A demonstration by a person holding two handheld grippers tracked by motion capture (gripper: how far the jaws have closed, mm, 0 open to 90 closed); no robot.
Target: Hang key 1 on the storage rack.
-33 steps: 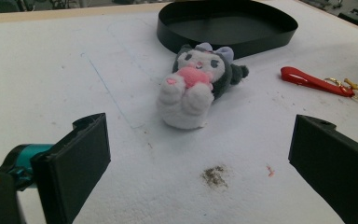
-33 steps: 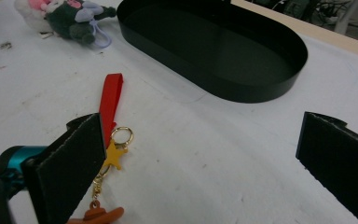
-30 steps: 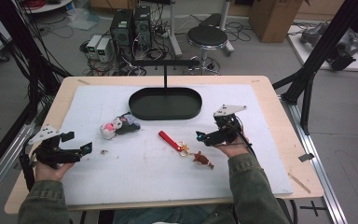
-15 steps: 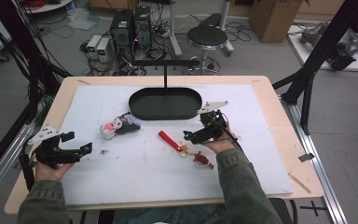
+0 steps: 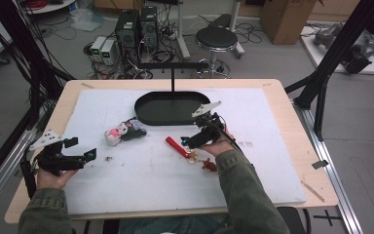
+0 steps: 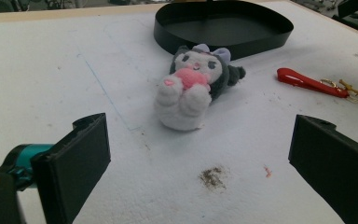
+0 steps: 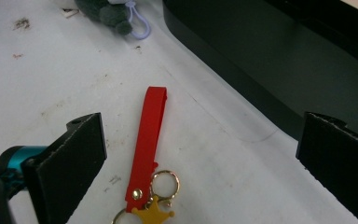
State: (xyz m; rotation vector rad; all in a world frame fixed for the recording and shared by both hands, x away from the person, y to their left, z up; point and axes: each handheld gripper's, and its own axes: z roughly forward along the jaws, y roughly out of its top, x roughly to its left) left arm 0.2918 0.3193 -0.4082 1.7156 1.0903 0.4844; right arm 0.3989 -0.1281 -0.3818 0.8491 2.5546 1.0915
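Two items lie loose on the white mat (image 5: 126,195), so I judge the work to be at its start: nothing sits in the black tray (image 5: 171,108), and no pick has been made. My right gripper (image 5: 195,142) hovers over the red key strap (image 5: 176,146) with its jaws spread wide and nothing between them; the strap lies flat on the mat, just in front of the tray's near wall. My left gripper (image 5: 80,156) rests near the left edge of the mat, jaws likewise spread and empty, well apart from the plush toy (image 5: 124,131), which lies between it and the tray. What is left, as I judge it: close on the strap, lift it, and presumably deliver it to the tray; the plush toy is untouched. The right gripper view resolves the strap's hardware, a gold ring (image 7: 164,182) and a yellow crown charm (image 7: 153,216), which the high view blurs. The left gripper view shows the toy's face and a dirt smudge (image 6: 213,176) on the mat. The high view alone gives both grippers' positions relative to the tray.
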